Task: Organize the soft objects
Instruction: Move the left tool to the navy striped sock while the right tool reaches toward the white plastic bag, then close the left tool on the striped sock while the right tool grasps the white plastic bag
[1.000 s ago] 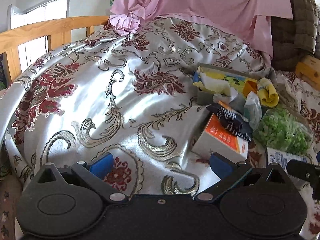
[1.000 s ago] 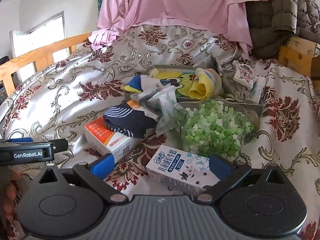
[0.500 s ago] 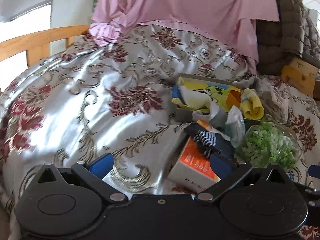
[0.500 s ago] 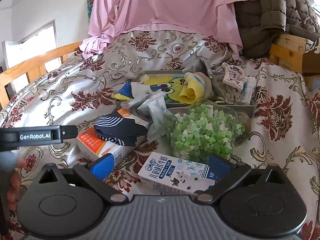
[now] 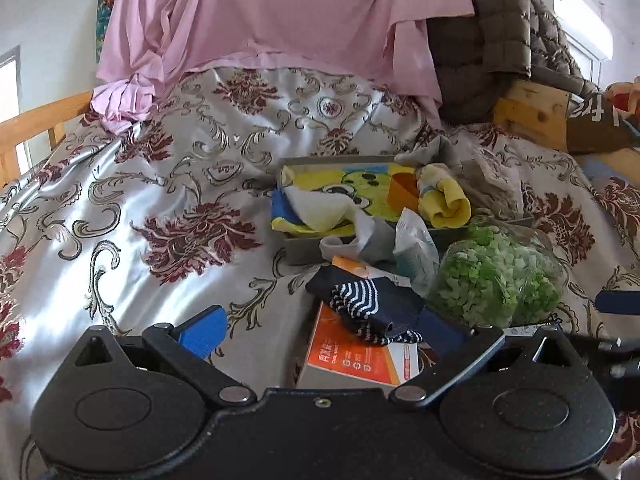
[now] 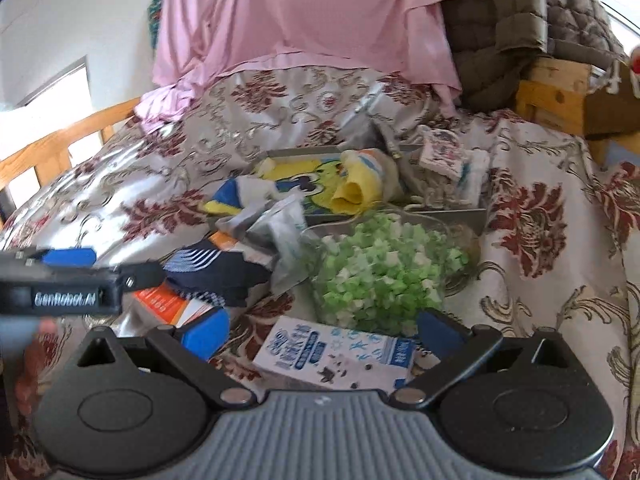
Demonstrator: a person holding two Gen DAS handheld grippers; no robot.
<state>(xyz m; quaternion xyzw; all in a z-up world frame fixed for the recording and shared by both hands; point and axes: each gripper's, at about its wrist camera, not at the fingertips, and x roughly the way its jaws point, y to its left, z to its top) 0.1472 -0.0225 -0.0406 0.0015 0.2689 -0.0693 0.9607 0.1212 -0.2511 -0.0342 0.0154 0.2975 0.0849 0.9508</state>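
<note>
A navy striped sock lies draped over an orange and white box on the floral bedspread. My left gripper is open, its blue fingers either side of that box, just short of the sock. Behind it a grey tray holds a yellow cartoon cloth, a rolled yellow sock and a grey sock. My right gripper is open above a white and blue carton. The left gripper's body shows at the left of the right wrist view.
A clear bag of green and white pieces sits right of the sock. A crumpled white packet lies between them. A pink sheet and brown quilt hang behind. A wooden bed rail runs along the left.
My left gripper has swung right and come closer to the orange box and striped sock. My right gripper has moved slightly forward over the carton. Both stay open.
</note>
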